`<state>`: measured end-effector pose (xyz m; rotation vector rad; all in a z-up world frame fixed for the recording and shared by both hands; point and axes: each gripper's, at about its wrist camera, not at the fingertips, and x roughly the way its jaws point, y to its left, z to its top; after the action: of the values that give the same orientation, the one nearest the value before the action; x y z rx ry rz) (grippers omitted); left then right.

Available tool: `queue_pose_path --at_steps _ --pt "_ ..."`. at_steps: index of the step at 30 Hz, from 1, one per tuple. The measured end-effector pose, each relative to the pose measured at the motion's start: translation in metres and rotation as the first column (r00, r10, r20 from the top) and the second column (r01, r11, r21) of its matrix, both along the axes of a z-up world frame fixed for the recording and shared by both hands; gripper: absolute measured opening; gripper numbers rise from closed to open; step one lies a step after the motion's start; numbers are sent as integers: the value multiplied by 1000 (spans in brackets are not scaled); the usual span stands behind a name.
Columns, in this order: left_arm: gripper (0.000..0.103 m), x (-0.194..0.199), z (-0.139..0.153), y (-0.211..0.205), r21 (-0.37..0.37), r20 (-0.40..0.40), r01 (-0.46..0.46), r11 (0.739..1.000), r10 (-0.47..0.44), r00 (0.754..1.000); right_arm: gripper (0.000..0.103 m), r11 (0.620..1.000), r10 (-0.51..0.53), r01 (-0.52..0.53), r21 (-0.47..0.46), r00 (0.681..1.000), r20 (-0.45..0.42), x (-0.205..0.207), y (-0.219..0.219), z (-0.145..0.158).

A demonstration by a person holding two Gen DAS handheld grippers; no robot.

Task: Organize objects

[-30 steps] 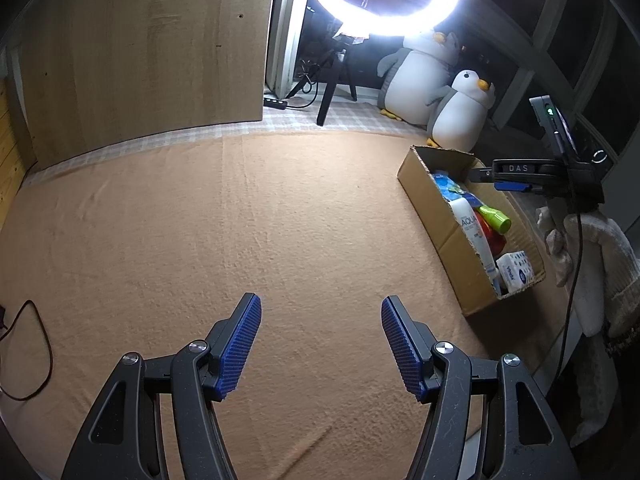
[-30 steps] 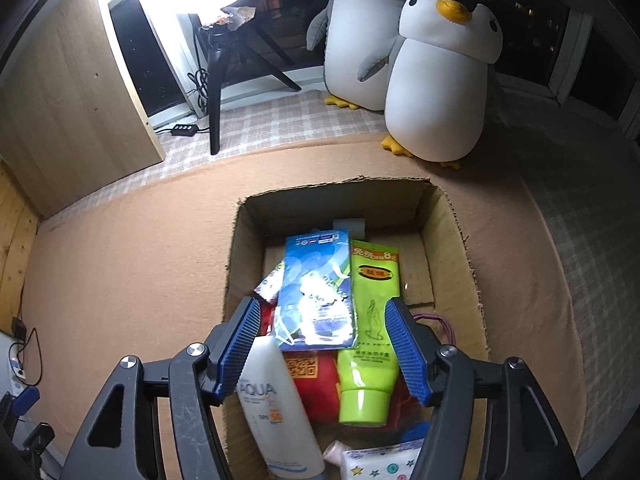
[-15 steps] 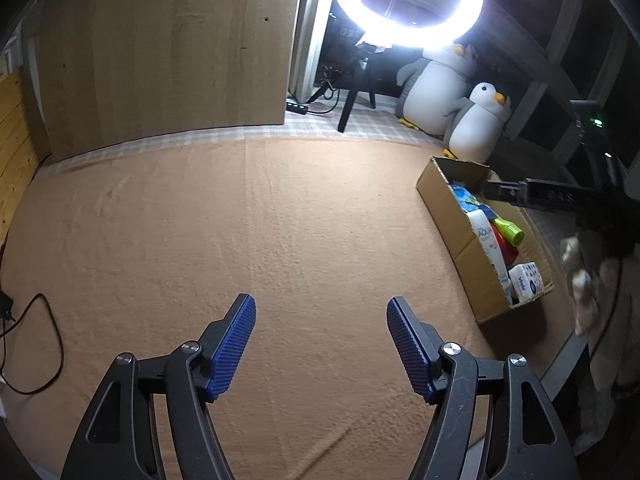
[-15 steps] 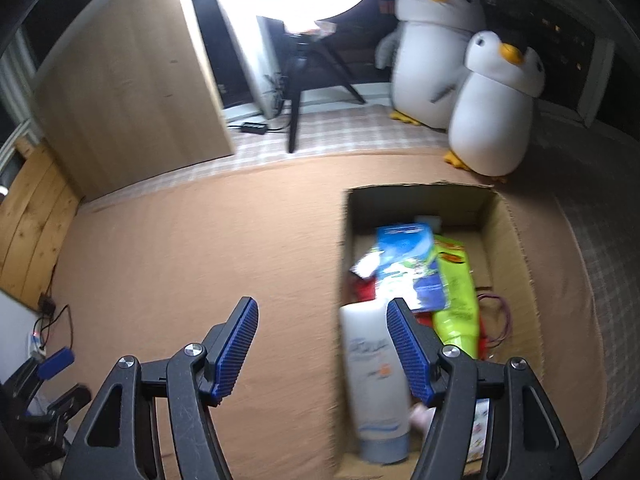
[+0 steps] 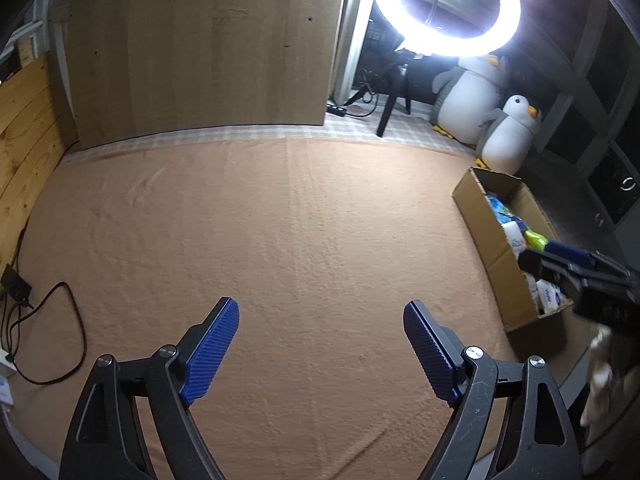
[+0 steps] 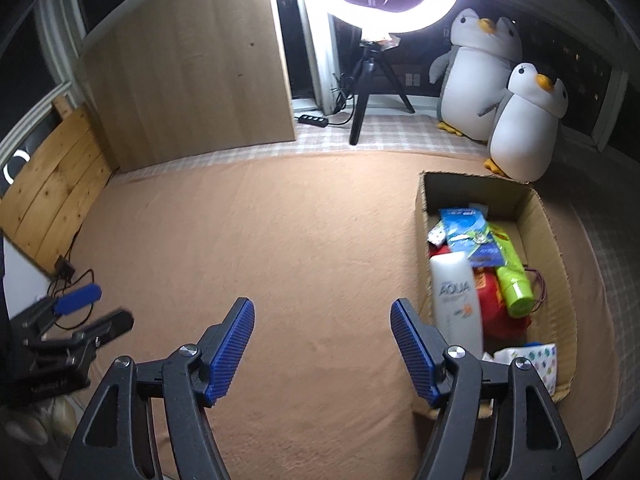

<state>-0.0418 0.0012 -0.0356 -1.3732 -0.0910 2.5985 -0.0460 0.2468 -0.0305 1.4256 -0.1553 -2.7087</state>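
Left wrist view, from its left edge: black cables (image 5: 60, 332) lie on the tan blanket (image 5: 280, 232) below a pine panel (image 5: 24, 128); a tall wooden board (image 5: 200, 48) stands at the back; the left gripper (image 5: 321, 354) hangs over bare blanket, its blue pads (image 5: 210, 354) wide apart after just opening further, nothing between them; a ring light (image 5: 452, 12) glares at upper right, two plush penguins (image 5: 508, 136) sit under it, and the cardboard box (image 5: 492, 256) lies at the right edge of the blanket with the other gripper partly across its near end. Right wrist view, from its left edge: the left gripper shows as a dark blurred shape low down, next to the cables (image 6: 72, 292); the board (image 6: 188, 80) and the light's tripod (image 6: 368, 96) stand behind; the right gripper (image 6: 322, 354) is over bare blanket just left of the box (image 6: 560, 248), jaws apart and empty, having just widened; inside the box lie a white bottle (image 6: 456, 300), a blue packet (image 6: 468, 232), a green tube (image 6: 514, 276), a red pack (image 6: 500, 312) and a dotted packet (image 6: 540, 364); the penguins (image 6: 524, 128) sit just behind the box.
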Motion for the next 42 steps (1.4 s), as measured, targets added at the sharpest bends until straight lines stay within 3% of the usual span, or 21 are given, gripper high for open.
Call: queue_pose_path --at_steps 14,42 --pt "90 7 -12 -9 -70 20 -45 997 47 999 70 998 -62 61 19 998 3 28 -26 -13" --pt "95 26 -15 -25 -76 28 -110 991 112 993 71 997 -37 38 74 999 -23 30 -59 -9"
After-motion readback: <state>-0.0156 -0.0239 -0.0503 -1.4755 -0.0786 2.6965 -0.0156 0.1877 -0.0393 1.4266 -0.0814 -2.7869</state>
